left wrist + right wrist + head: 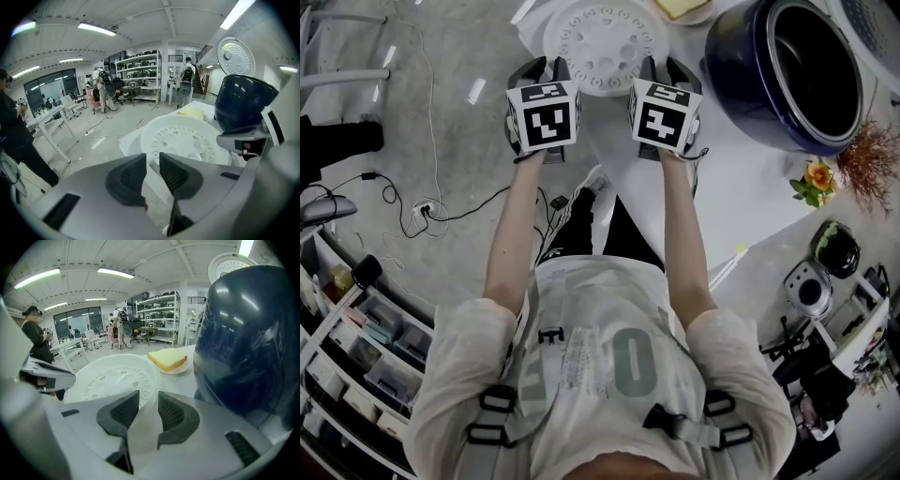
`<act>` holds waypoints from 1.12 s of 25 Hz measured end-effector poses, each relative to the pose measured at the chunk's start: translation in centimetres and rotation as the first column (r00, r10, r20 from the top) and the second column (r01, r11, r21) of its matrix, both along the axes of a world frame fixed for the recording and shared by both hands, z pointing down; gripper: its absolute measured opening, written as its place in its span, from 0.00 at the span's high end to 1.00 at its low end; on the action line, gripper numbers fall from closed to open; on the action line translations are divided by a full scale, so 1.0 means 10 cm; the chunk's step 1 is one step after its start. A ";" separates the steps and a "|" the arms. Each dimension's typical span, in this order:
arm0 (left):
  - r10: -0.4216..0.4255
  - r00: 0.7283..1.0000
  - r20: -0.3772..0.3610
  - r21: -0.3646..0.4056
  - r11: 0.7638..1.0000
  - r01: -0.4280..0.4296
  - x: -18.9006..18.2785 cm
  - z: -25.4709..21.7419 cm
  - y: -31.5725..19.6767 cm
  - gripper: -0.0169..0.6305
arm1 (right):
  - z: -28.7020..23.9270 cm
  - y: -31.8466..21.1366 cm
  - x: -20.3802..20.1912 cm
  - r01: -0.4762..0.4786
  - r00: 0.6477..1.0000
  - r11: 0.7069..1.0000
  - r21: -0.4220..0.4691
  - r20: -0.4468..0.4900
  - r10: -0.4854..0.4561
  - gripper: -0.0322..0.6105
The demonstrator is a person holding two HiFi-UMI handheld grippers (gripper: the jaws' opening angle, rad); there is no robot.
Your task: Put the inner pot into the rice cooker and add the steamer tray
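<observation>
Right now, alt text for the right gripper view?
The right claw clamps the near rim of the white perforated steamer tray. A dark blue rice cooker fills the right side; a yellow block on a plate sits behind the tray.

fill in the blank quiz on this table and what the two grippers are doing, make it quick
1. The left gripper and right gripper each clamp the rim of the white perforated ____.
2. The dark blue rice cooker has its lid standing ____.
3. The plate behind holds a slice coloured ____.

Missing words: steamer tray; open; yellow
</observation>
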State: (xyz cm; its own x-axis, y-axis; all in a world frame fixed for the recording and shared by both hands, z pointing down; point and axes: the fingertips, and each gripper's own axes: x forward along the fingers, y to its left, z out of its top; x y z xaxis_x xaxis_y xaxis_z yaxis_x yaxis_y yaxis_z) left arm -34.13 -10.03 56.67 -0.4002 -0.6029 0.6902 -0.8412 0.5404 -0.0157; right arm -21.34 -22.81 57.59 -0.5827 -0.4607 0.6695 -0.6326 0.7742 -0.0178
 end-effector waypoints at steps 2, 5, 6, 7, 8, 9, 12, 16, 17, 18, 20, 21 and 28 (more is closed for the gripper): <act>-0.033 0.999 -0.030 0.013 0.999 0.033 -0.01 0.01 0.02 0.83 | 0.00 0.00 0.00 0.001 1.000 1.000 -0.006 0.006 -0.001 0.74; -0.088 0.991 -0.099 0.047 0.995 0.093 -0.03 0.02 0.04 0.83 | -0.01 0.00 0.00 0.000 1.000 1.000 -0.006 0.009 0.000 0.74; -0.106 0.987 -0.124 0.055 0.992 0.113 -0.04 0.03 0.05 0.83 | -0.01 0.00 0.00 -0.001 1.000 1.000 -0.004 0.010 0.001 0.74; -0.119 0.982 -0.148 0.060 0.990 0.130 -0.05 0.03 0.05 0.83 | 0.00 0.00 0.00 -0.002 1.000 1.000 -0.003 0.010 0.002 0.74; -0.128 0.977 -0.168 0.061 0.988 0.140 -0.05 0.04 0.05 0.83 | 0.00 0.00 0.00 -0.002 1.000 1.000 -0.003 0.012 0.002 0.74; -0.130 0.975 -0.181 0.059 0.988 0.143 -0.05 0.04 0.05 0.83 | 0.00 0.00 0.00 -0.003 1.000 1.000 -0.003 0.014 0.003 0.74; -0.126 0.973 -0.191 0.055 0.989 0.139 -0.05 0.04 0.04 0.83 | -0.01 0.00 0.00 -0.002 1.000 1.000 -0.003 0.019 0.002 0.74; -0.131 0.972 -0.195 0.062 0.987 0.146 -0.05 0.03 0.03 0.84 | 0.00 -0.01 0.01 -0.008 1.000 1.000 -0.015 0.022 0.009 0.74; -0.133 0.971 -0.197 0.065 0.987 0.148 -0.04 0.03 0.03 0.84 | -0.01 -0.02 0.02 -0.018 0.999 0.999 -0.027 0.027 0.019 0.75; -0.135 0.971 -0.199 0.067 0.986 0.151 -0.05 0.02 0.02 0.84 | -0.02 -0.03 0.02 -0.029 0.999 0.999 -0.043 0.035 0.030 0.76; -0.135 0.971 -0.199 0.069 0.986 0.151 -0.06 0.00 0.02 0.85 | -0.03 -0.05 0.01 -0.044 0.998 0.996 -0.078 0.047 0.048 0.78; -0.135 0.971 -0.200 0.069 0.986 0.152 -0.06 -0.01 0.02 0.85 | -0.04 -0.06 0.01 -0.046 0.998 0.995 -0.086 0.048 0.050 0.79; -0.120 0.982 -0.145 0.149 0.979 0.142 -0.12 -0.44 -0.01 0.85 | -0.46 -0.10 -0.06 -0.035 0.995 0.999 -0.024 0.098 0.037 0.79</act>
